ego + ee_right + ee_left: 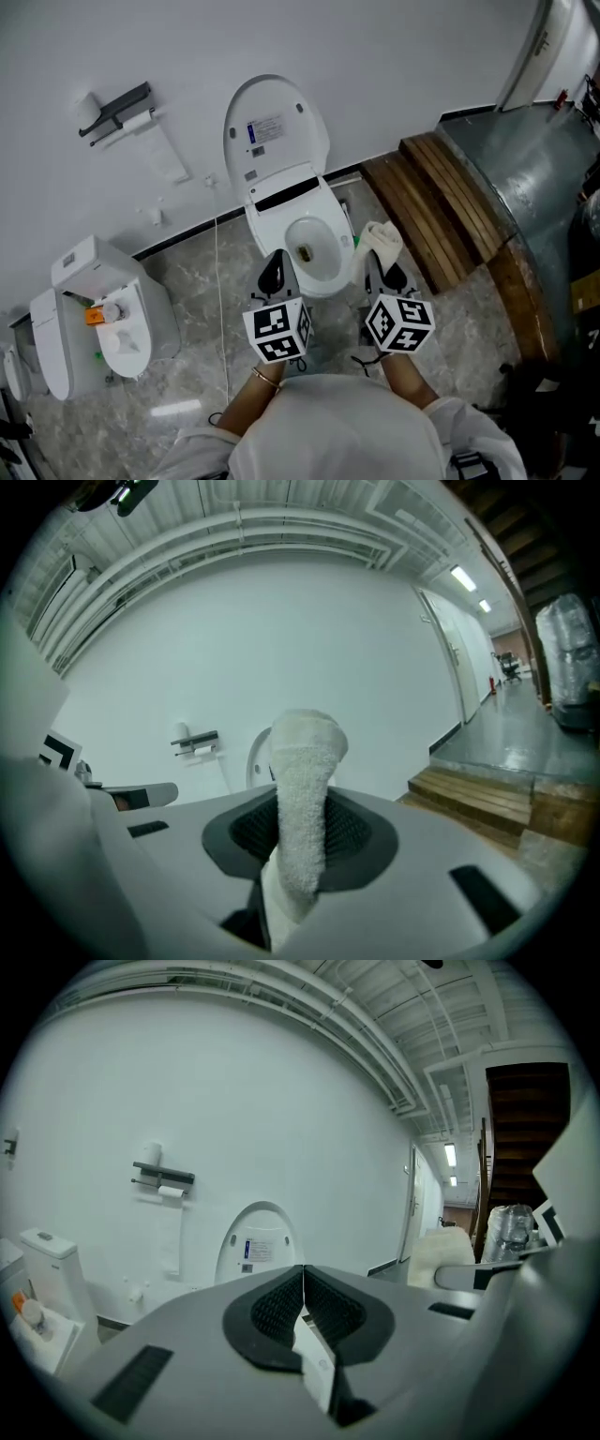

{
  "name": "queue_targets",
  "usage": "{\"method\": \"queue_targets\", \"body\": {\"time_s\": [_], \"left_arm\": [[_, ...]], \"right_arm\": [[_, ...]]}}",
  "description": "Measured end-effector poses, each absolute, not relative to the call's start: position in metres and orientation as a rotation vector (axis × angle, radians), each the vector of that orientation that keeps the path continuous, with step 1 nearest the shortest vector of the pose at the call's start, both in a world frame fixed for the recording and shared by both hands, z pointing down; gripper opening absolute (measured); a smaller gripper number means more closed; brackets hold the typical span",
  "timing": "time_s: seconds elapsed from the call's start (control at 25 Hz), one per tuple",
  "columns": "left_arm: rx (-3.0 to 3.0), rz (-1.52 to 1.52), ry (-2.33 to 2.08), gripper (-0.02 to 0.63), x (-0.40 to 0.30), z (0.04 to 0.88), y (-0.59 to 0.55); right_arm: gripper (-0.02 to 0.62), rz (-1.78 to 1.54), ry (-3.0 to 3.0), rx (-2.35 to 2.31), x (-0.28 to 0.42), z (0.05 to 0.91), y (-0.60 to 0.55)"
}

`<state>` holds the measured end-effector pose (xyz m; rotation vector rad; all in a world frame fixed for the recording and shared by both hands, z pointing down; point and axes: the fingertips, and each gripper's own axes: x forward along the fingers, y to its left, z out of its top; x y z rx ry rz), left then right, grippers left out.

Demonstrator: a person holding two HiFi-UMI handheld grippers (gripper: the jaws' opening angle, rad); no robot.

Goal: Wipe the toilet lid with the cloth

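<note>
A white toilet (314,246) stands against the wall with its lid (274,131) raised upright; the lid (255,1251) also shows ahead in the left gripper view. My right gripper (382,269) is shut on a white terry cloth (382,239), which sticks up between the jaws (305,789) beside the bowl's right rim. My left gripper (273,272) hovers at the bowl's front left, jaws pressed together with nothing between them (302,1302).
A second toilet (103,314) with an orange item on it stands at the left. A toilet-roll holder (117,112) hangs on the wall. Wooden steps (450,206) and a grey metal surface (534,187) lie to the right. A thin cord (221,309) runs down the floor.
</note>
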<state>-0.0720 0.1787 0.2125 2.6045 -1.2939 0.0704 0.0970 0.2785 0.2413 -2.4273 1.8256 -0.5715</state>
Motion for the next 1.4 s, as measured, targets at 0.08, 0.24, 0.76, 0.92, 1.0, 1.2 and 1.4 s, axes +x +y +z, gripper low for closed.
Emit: {"method": "queue_targets", "body": {"time_s": [0.08, 0.24, 0.76, 0.92, 1.0, 1.2, 1.4], "left_arm": [[2.599, 0.056, -1.309, 0.015, -0.059, 0.208, 0.145], [2.583, 0.038, -1.349, 0.015, -0.042, 0.202, 0.094], [2.404, 0.065, -1.609, 0.015, 0.004, 0.221, -0.016], [2.433, 0.077, -1.659, 0.015, 0.017, 0.221, -0.042], [2.413, 0.054, -1.683, 0.015, 0.015, 0.223, -0.065], [2.362, 0.008, -1.769, 0.015, -0.002, 0.237, -0.136], [2.319, -0.056, -1.822, 0.015, -0.027, 0.259, -0.197]], "right_arm": [[0.086, -0.538, 1.863, -2.412, 0.107, 0.234, 0.239], [0.086, -0.510, 1.932, -2.361, 0.114, 0.223, 0.177], [0.086, -0.633, 2.230, -2.133, 0.152, 0.260, 0.014], [0.086, -0.604, 2.408, -2.008, 0.149, 0.268, -0.045], [0.086, -0.546, 2.504, -1.941, 0.138, 0.266, -0.080], [0.086, -0.448, 2.614, -1.726, 0.094, 0.262, -0.174], [0.086, -0.406, 2.594, -1.654, 0.056, 0.272, -0.253]]}}
